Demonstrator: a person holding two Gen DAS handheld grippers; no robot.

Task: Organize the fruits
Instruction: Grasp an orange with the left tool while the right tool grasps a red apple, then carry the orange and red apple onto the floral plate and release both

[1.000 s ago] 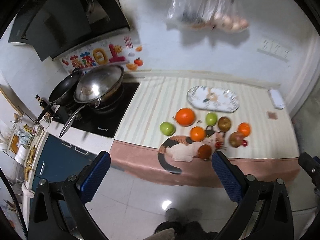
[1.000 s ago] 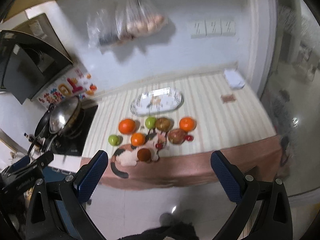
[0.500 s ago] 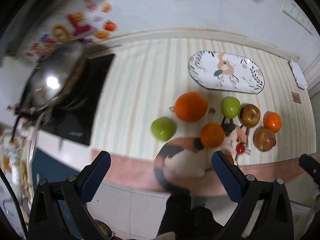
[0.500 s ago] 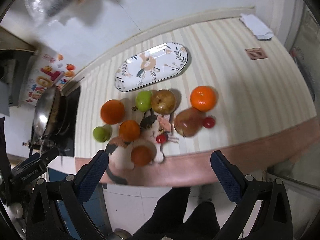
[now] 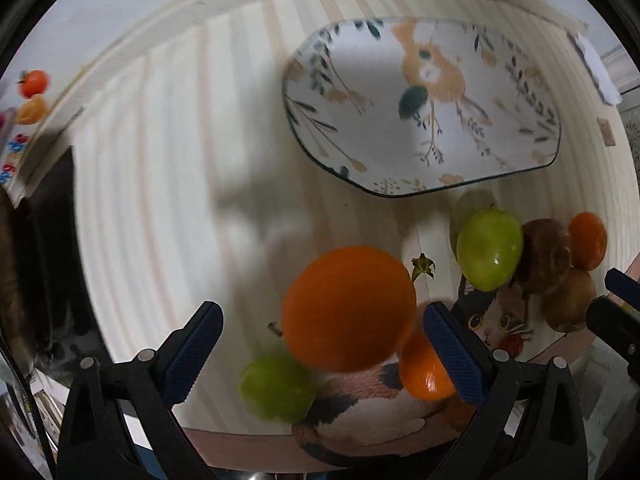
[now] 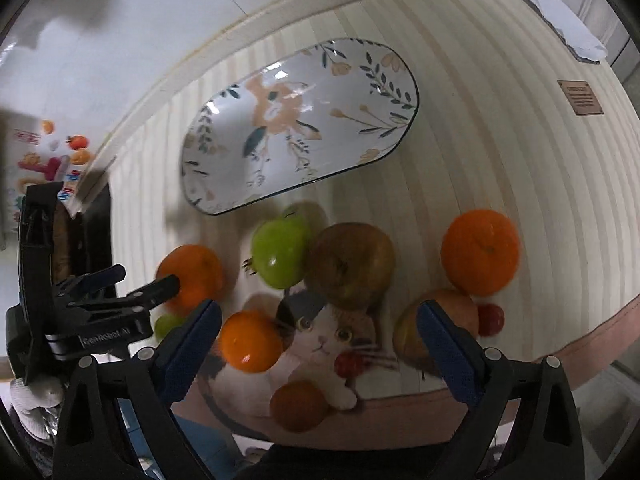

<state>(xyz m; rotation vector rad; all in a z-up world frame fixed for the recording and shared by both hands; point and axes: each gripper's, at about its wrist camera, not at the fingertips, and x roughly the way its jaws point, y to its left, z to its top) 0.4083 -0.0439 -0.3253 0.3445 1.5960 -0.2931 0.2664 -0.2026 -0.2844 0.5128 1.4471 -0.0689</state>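
My left gripper (image 5: 320,348) is open, its jaws on either side of a big orange (image 5: 348,308) without touching it. A green apple (image 5: 276,390) lies below it, another green apple (image 5: 488,250) to the right, a small orange (image 5: 424,372) beside the right finger. The flowered oval plate (image 5: 420,108) lies empty behind. My right gripper (image 6: 318,348) is open above a cat-print mat (image 6: 324,332), with a small orange (image 6: 250,340), a green apple (image 6: 280,256), a brown apple (image 6: 352,266), an orange (image 6: 480,252) and the plate (image 6: 300,128) ahead. The left gripper (image 6: 132,292) shows at left.
A striped cloth (image 6: 500,140) covers the counter, with a pink front edge (image 6: 580,340). A black stove (image 5: 44,240) is at the left. A folded white cloth (image 6: 568,24) and a brown tag (image 6: 580,98) lie at the far right. Small red fruits (image 6: 490,318) sit near a reddish apple (image 6: 408,336).
Both grippers have come down and forward, close over the fruit. The left gripper now brackets the big orange. No fruit has moved.
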